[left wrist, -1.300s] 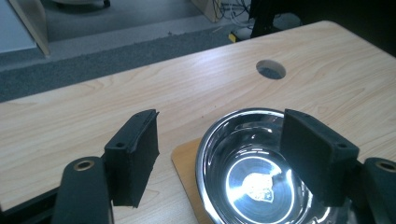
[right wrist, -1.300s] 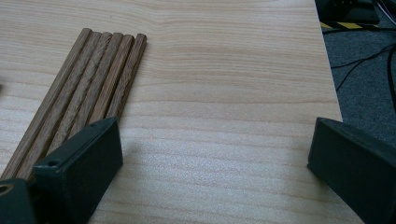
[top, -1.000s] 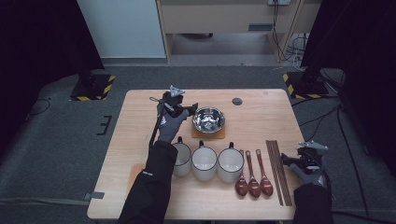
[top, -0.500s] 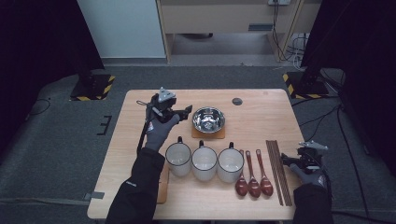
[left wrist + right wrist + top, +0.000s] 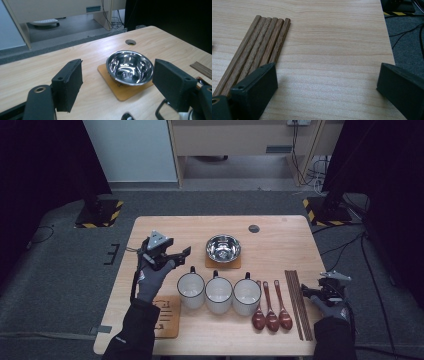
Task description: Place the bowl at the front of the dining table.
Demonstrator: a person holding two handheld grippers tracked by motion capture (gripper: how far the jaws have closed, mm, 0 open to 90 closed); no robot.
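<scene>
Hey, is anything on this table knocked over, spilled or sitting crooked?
Nothing stands out. The steel bowl sits upright on its wooden coaster, the three white mugs stand in a row, and the spoons and chopsticks lie neatly side by side. No spills show.

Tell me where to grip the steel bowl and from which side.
Take the steel bowl by its thin upright rim, one jaw inside and one outside. It sits open side up on a wooden coaster. Coming from the left, where the open left gripper hovers, looks best.
</scene>
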